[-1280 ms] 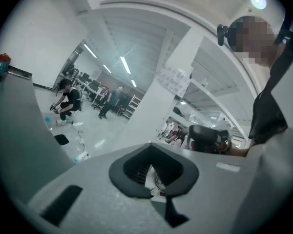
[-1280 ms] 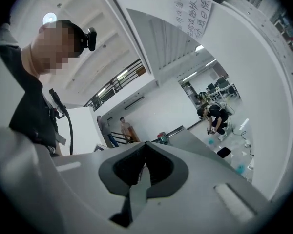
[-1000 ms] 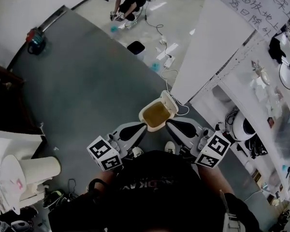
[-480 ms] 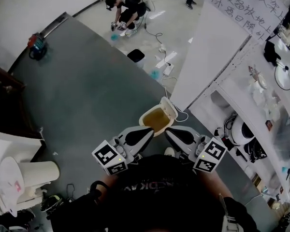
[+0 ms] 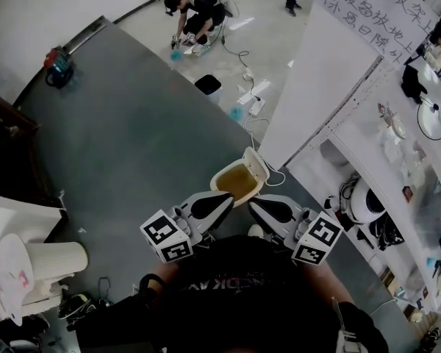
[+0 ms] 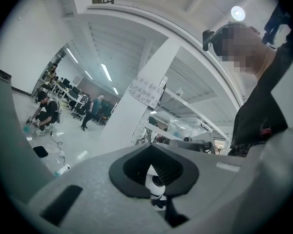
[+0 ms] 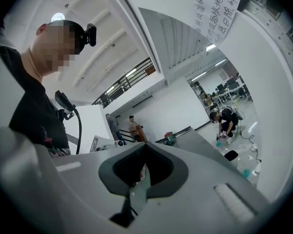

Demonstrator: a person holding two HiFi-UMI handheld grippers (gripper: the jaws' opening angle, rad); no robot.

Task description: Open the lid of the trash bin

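On the grey floor mat stands a small cream trash bin (image 5: 237, 181); its lid (image 5: 258, 160) is tipped up and back, and the brownish inside shows. In the head view both grippers are held just below it, close to the person's chest. The left gripper (image 5: 230, 196) reaches toward the bin's lower left rim, and the right gripper (image 5: 251, 205) is just below the bin. I cannot tell whether either touches the bin. Seen from its own camera, the left gripper (image 6: 152, 145) has its jaws shut on nothing. So does the right gripper (image 7: 145, 145). Neither gripper view shows the bin.
A white pillar (image 5: 320, 87) with a handwritten sheet rises right behind the bin. Beside it are shelves (image 5: 397, 160). Cables and a power strip (image 5: 254, 103) lie past the bin near a black bin (image 5: 207, 85). A person (image 5: 195, 9) crouches far off. A white cylinder (image 5: 55, 259) lies at left.
Both grippers have drifted slightly, the right one a little nearer the person. Jaws stay shut and the bin's lid stays up.
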